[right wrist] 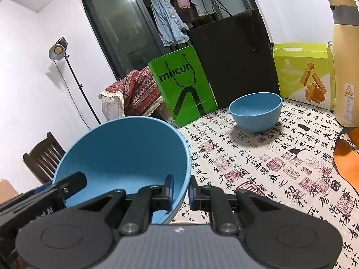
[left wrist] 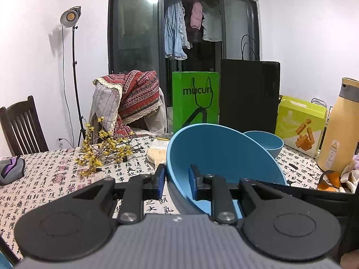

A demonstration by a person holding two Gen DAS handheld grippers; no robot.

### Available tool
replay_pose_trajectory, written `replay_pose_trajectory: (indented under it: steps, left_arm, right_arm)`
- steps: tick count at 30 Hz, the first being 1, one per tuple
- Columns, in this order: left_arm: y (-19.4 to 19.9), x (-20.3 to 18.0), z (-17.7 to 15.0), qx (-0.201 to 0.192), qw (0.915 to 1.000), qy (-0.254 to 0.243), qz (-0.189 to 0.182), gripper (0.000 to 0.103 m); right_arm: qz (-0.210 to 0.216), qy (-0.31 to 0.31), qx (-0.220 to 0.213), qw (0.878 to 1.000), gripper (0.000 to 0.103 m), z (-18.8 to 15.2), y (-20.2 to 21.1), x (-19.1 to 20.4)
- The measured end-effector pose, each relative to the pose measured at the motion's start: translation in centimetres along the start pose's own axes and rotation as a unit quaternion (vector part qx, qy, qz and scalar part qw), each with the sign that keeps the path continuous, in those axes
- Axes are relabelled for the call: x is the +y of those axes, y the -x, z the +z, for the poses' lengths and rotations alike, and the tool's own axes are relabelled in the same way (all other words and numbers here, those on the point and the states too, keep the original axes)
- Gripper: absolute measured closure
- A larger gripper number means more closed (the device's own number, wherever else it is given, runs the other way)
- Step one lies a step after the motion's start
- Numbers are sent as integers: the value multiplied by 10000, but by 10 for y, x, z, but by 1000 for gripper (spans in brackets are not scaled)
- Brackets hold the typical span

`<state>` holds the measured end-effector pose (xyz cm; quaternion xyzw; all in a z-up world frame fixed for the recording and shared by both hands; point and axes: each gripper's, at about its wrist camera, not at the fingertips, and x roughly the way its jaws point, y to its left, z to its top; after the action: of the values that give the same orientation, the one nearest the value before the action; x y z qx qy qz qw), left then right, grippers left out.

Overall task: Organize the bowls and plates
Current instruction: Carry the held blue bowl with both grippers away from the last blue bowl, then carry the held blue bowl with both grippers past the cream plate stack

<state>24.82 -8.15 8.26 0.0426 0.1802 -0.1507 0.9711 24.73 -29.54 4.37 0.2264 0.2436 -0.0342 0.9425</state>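
A large blue bowl (left wrist: 224,152) (right wrist: 125,152) hangs tilted above the table with both grippers on it. My left gripper (left wrist: 177,177) is shut on its left rim, one pad inside the wall and one outside. My right gripper (right wrist: 181,187) is shut on the opposite rim in the same way. The left gripper's fingers (right wrist: 67,183) show at the bowl's far side in the right wrist view. A smaller blue bowl (left wrist: 267,142) (right wrist: 255,109) stands upright on the table (right wrist: 269,157) behind, in front of the bags.
A green paper bag (left wrist: 195,98), a black bag (left wrist: 249,92) and a lime snack box (right wrist: 303,74) line the table's back edge. A tan flask (right wrist: 345,62) and orange cloth (right wrist: 345,157) are at the right. Yellow flower twigs (left wrist: 105,150) and a knit glove (left wrist: 157,150) lie at the left.
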Motion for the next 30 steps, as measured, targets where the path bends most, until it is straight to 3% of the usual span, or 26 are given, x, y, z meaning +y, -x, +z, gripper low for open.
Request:
replay_pose_trajectory:
  steps: [30]
  left_arm:
    - [41,13,-28,-96,9998,172,79,81]
  right_arm:
    - [120,36,76,9999,90,-38,25,13]
